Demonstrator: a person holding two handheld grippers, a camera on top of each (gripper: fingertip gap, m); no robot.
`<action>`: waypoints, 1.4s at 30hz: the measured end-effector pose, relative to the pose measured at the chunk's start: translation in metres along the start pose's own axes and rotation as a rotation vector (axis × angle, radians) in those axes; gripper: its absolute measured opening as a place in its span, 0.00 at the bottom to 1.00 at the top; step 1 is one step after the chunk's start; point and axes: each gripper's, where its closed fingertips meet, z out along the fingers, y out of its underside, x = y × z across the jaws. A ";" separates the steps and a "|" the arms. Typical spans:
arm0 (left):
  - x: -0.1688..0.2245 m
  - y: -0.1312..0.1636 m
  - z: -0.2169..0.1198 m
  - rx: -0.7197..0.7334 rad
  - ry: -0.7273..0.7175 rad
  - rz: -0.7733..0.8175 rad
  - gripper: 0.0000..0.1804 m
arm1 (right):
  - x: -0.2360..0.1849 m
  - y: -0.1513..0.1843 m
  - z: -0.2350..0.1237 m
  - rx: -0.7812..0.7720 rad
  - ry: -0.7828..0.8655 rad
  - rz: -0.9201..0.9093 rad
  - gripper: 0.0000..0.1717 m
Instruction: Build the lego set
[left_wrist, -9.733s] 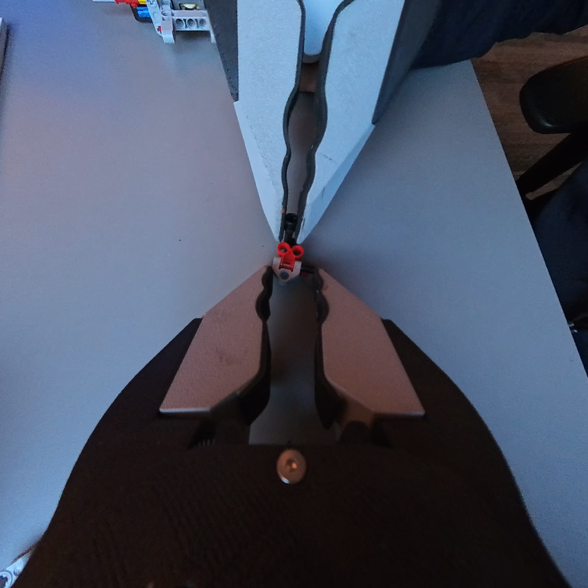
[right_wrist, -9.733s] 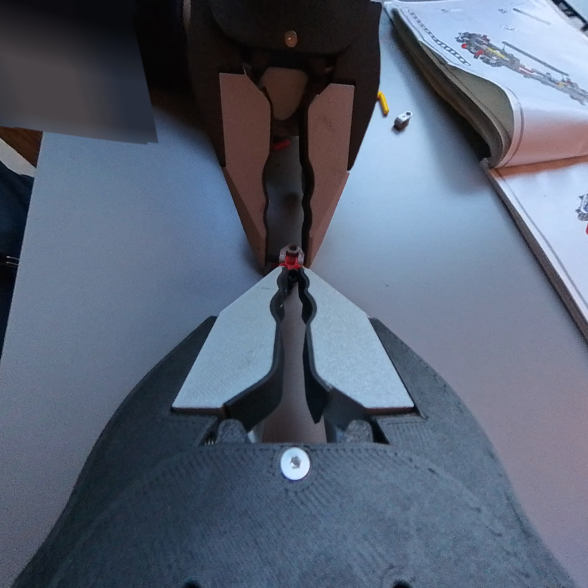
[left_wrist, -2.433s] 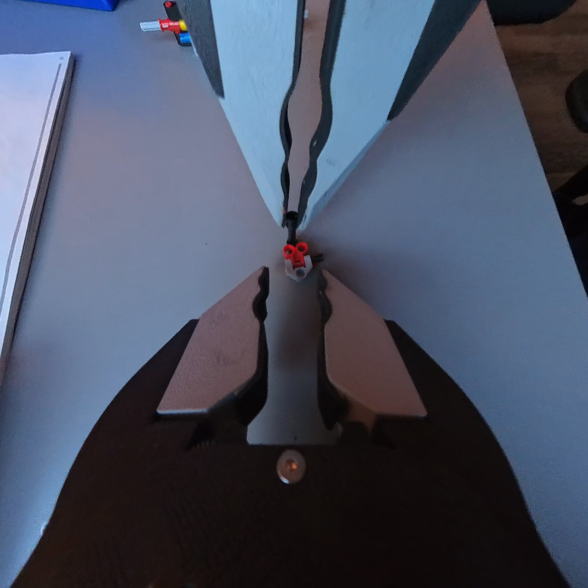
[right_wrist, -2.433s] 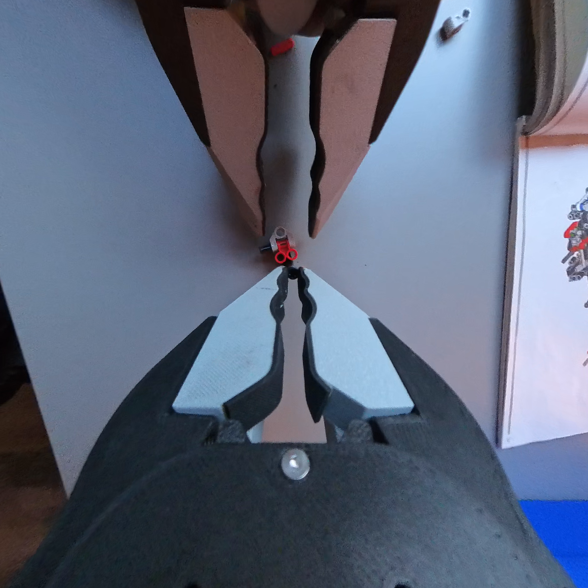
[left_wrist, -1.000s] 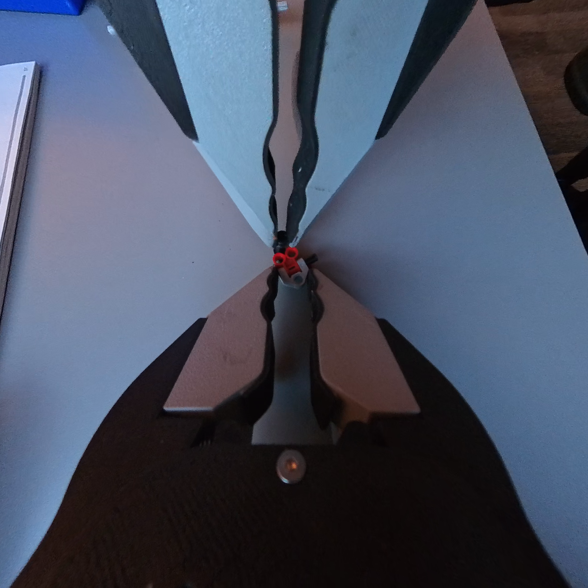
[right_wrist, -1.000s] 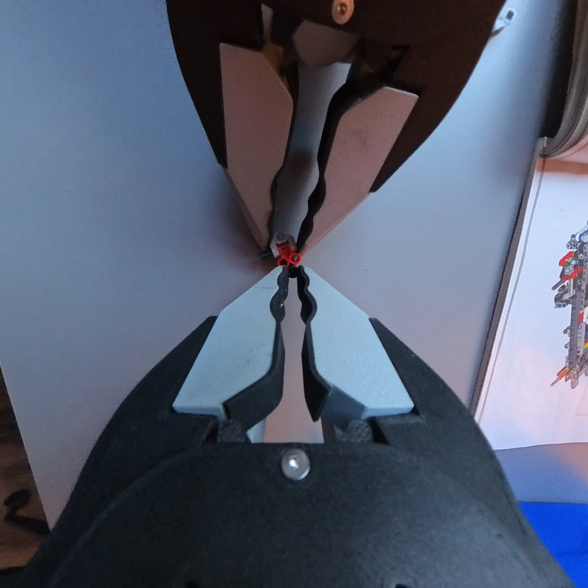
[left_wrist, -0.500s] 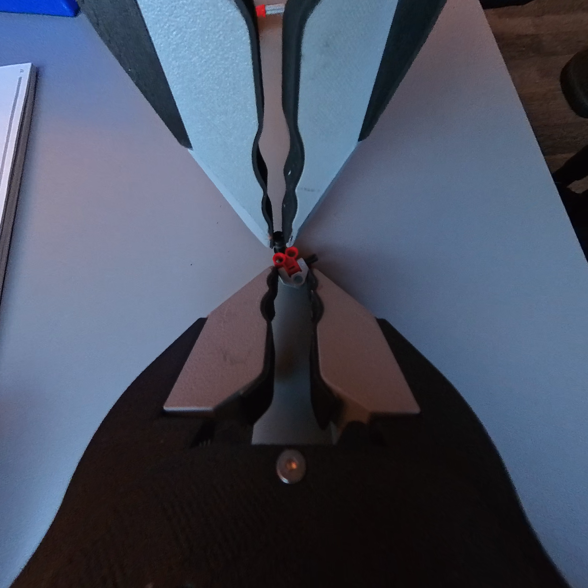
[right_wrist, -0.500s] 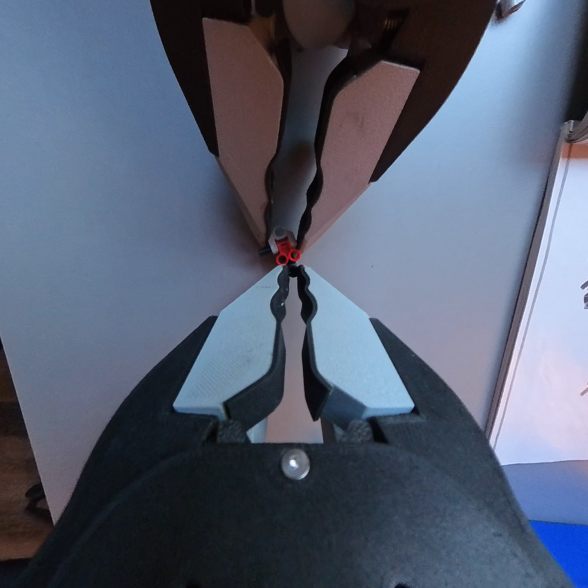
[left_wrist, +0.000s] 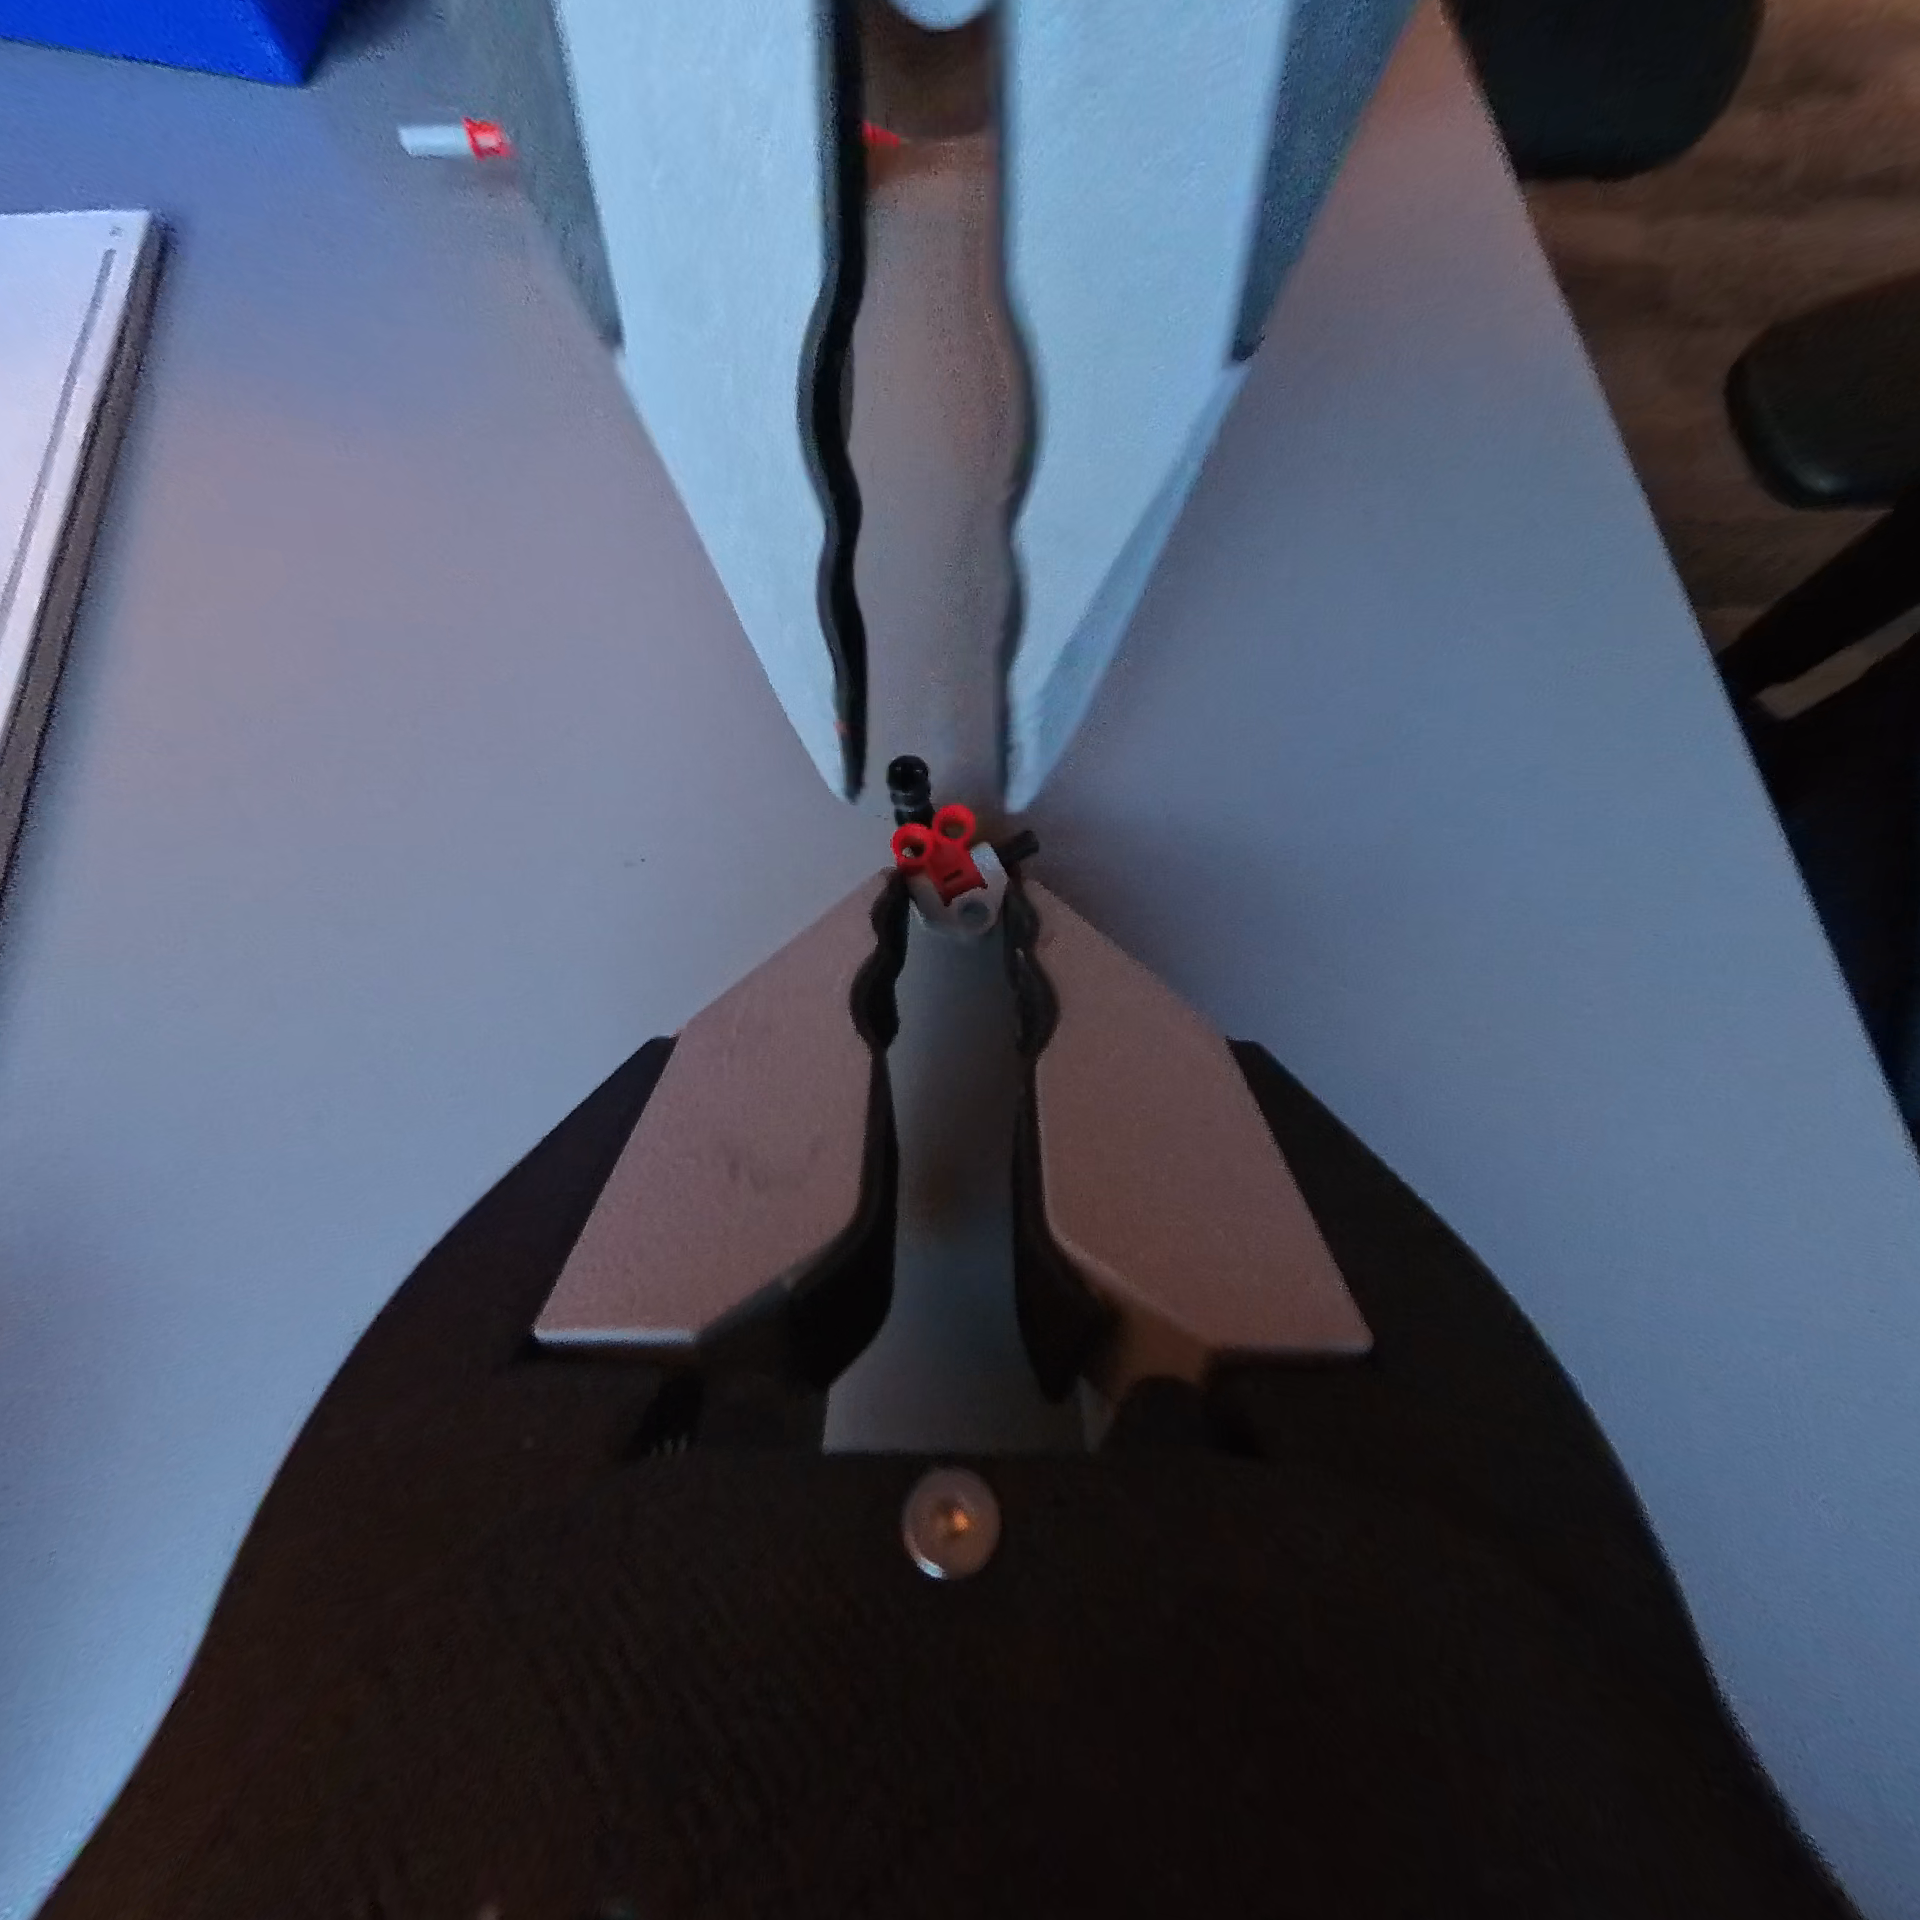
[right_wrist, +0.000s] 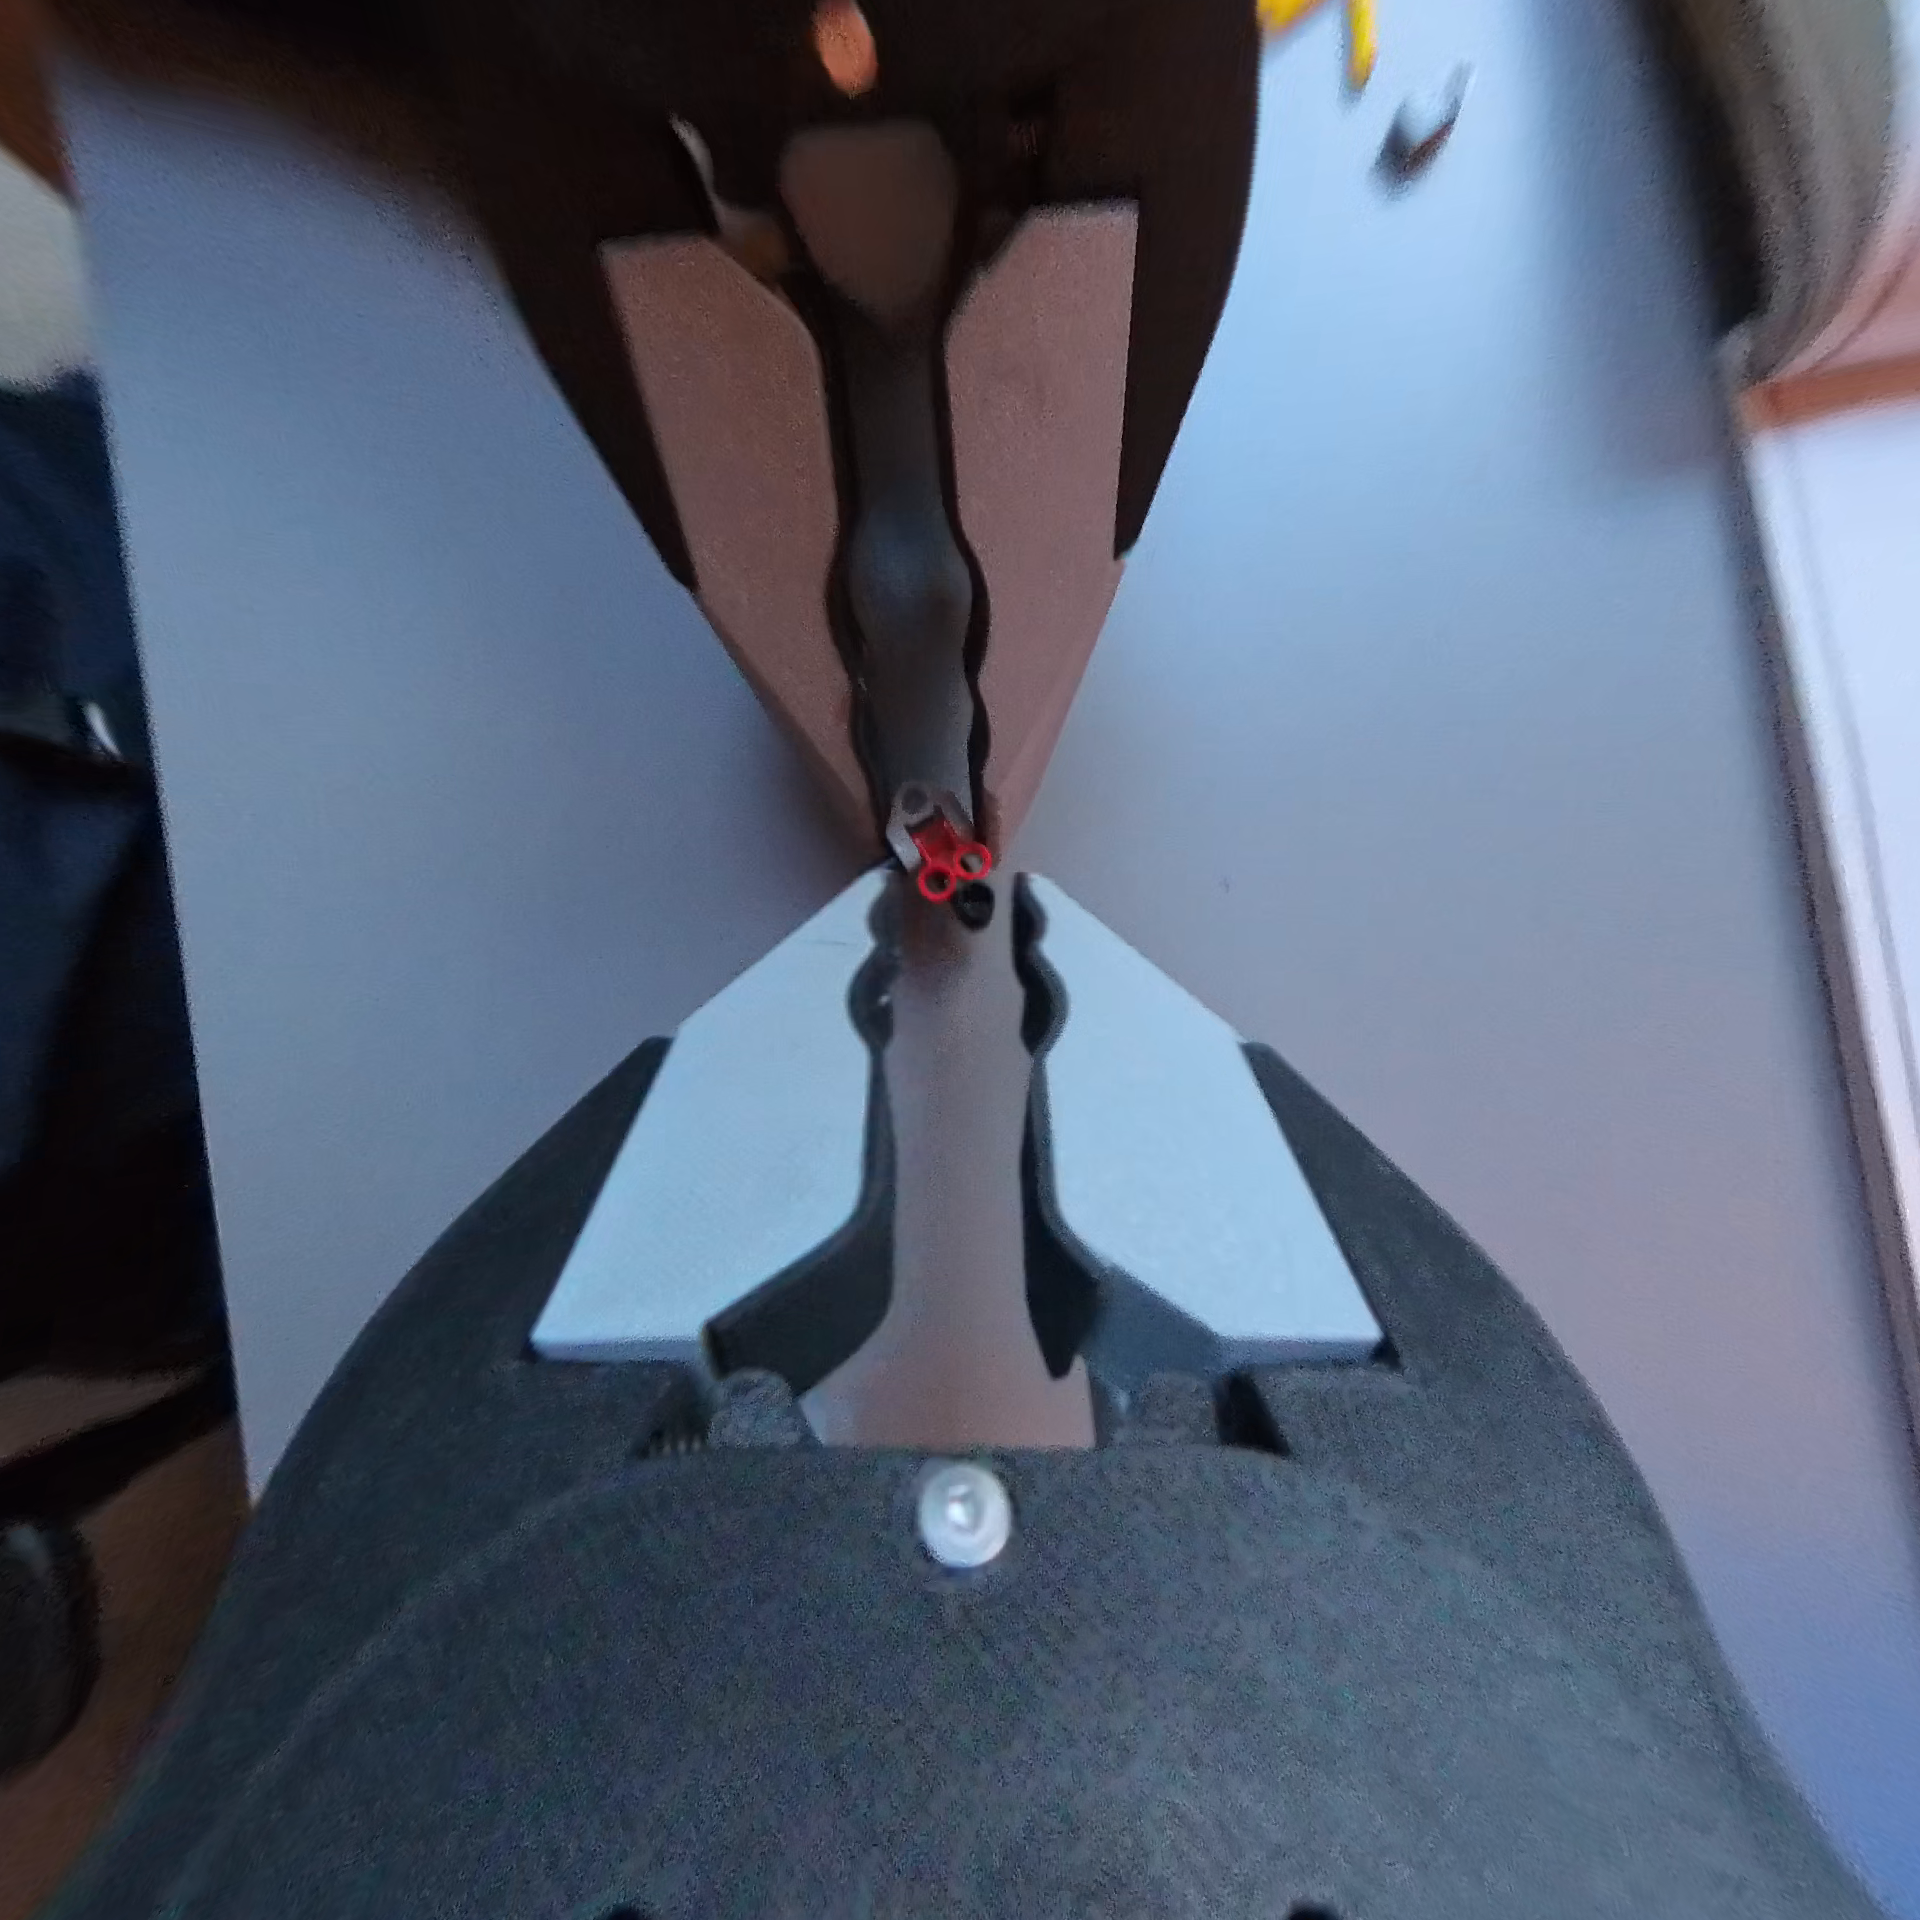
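A small toy-brick assembly (left_wrist: 948, 871), made of a red connector with two round holes on a light grey piece, sits pinched at the very tips of the left gripper (left_wrist: 954, 902), whose brown fingers (left_wrist: 790, 1049) press on the grey part from both sides. A black pin (left_wrist: 906, 781) sticks out of the assembly toward the opposing tool, and a second black stub (left_wrist: 1023, 844) pokes out at the assembly's right side in the left wrist view.

The right gripper (right_wrist: 951, 891) faces it tip to tip, with its pale blue-grey fingers (right_wrist: 1122, 1049) spread apart. The black pin's end lies in the gap between those tips, nearer one finger than the other, with open space on both sides, so neither pad presses on it.

Both tools hover over a grey table (left_wrist: 364, 623). In the left wrist view, an open booklet (left_wrist: 52, 416) lies at the left edge, a blue box (left_wrist: 156, 31) sits at the top left corner, and a small white and red piece (left_wrist: 452, 140) rests near it. The right wrist view shows blurred yellow bits (right_wrist: 1320, 31) and a dark piece (right_wrist: 1418, 130) at the top.
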 end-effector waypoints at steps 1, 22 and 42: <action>0.000 -0.003 -0.004 0.029 0.025 -0.034 0.09 | 0.000 -0.009 -0.008 0.087 0.017 -0.004 0.14; 0.022 -0.026 -0.062 0.347 0.635 -0.509 0.09 | -0.015 -0.047 -0.007 0.446 0.389 -0.500 0.20; 0.023 -0.019 -0.050 0.289 0.576 -0.509 0.09 | -0.010 -0.039 -0.002 0.459 0.400 -0.485 0.12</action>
